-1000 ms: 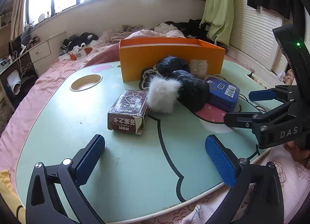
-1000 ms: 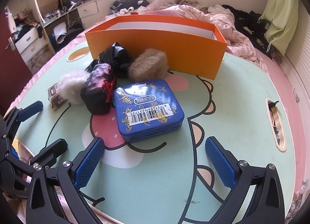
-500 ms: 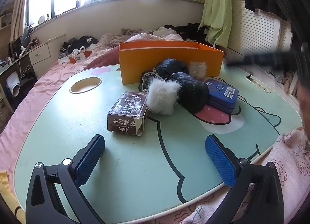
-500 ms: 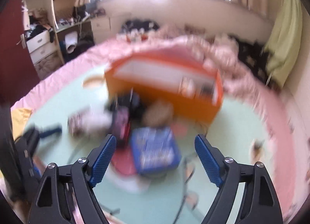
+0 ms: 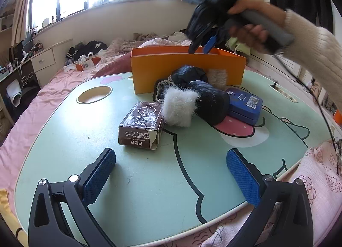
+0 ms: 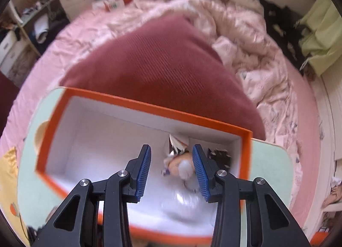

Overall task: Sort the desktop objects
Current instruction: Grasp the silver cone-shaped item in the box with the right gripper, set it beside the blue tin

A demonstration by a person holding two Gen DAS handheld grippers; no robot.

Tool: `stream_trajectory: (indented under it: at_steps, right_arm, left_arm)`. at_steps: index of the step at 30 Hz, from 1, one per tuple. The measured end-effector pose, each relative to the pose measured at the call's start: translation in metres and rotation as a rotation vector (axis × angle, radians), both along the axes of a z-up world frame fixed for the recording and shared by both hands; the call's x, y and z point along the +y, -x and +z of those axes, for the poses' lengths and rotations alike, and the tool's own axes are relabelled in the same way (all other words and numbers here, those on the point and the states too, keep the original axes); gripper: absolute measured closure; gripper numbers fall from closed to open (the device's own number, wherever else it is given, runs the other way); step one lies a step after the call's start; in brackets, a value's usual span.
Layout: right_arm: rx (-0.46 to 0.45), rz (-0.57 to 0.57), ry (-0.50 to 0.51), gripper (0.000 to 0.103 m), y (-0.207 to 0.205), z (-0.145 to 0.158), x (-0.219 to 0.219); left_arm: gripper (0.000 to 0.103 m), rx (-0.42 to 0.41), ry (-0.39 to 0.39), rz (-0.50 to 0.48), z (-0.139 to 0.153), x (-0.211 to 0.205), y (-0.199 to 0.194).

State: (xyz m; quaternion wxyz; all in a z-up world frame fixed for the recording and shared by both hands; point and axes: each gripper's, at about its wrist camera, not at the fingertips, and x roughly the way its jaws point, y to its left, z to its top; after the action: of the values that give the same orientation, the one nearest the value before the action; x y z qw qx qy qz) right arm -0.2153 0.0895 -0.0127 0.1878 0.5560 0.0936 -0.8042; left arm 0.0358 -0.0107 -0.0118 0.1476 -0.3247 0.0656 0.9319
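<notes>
R gripper (image 6: pixel 171 170) hangs over the open orange cardboard box (image 5: pixel 188 69) at the table's far side, jaws closing w/ nothing pinched between them; the blurred orange-white item (image 6: pixel 181 164) lies on the box floor below, prob. a small toy, hard to tell. L gripper (image 5: pixel 171 176) sits spread wide & empty over the mint-green cartoon tabletop (image 5: pixel 149 182).

Still to sort, in front of the box: brown printed carton (image 5: pixel 141 127), light & stiff, take it across its long sides; white fluffy pom-pom piece (image 5: pixel 178 107), soft, squashes; blue flat tin (image 5: pixel 245 105), hard, slick, grip by the edges.

Only the R wrist view looks inside the box; only the L view shows the pile and the hand (image 5: pixel 250 22) holding the R tool.
</notes>
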Motion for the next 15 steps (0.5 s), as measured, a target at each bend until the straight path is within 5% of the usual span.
stream_trajectory:
  at_steps: [7, 15]
  right_arm:
    - [-0.121, -0.035, -0.042, 0.068, 0.022, -0.036, -0.014]
    - [-0.020, -0.019, 0.085, 0.068, -0.002, -0.001, -0.006]
  left_arm:
    - [0.000, 0.005, -0.006, -0.004, 0.000, -0.001, 0.000]
    - [0.000, 0.007, -0.007, -0.005, -0.001, -0.001, 0.001]
